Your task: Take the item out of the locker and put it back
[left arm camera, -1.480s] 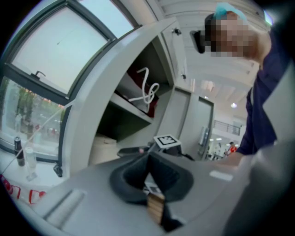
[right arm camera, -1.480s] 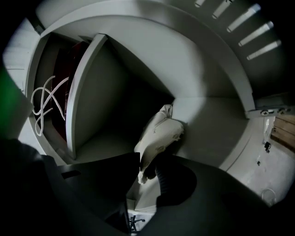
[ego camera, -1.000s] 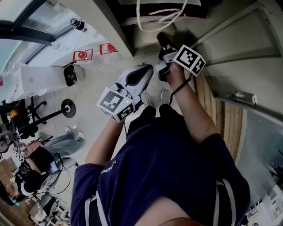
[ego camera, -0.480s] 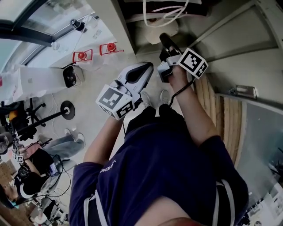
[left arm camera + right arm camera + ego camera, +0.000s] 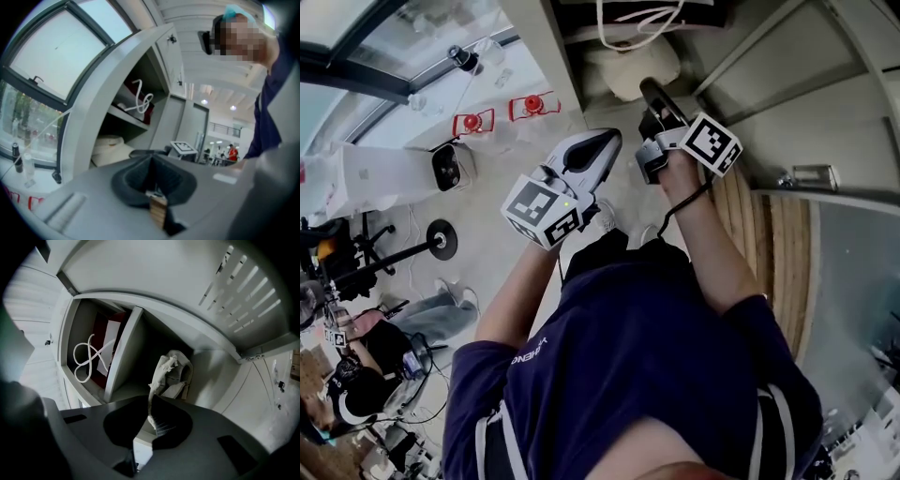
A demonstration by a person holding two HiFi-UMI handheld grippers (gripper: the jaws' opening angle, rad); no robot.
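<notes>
**Frayed strip of cream item pinched at the locker**

Two grippers, two locker compartments, one red bag, one cream item and two small red objects are counted. In the head view the red objects (image 5: 500, 112) are seen on the floor at about 10 o'clock from the left gripper (image 5: 605, 145). That gripper's jaws are pressed together with nothing between them, as its own view shows, and it is held just outside the locker (image 5: 140, 282). The right gripper (image 5: 654, 97) is raised at the locker's mouth.

In the right gripper view, the compartment at 10 o'clock from the jaws is filled by the red bag (image 5: 101, 352) with its white rope handles (image 5: 86, 357). It is parted by a shelf board (image 5: 119, 355) from the compartment at 1 o'clock, where the cream item (image 5: 176, 373) lies inside. A frayed strip (image 5: 154, 380) of that item is drawn out to the right gripper's jaws, which have just been closing and are now pinched on it.

Against the picture from a second ago, more of the cream item is shown in the head view, above the right gripper.
</notes>
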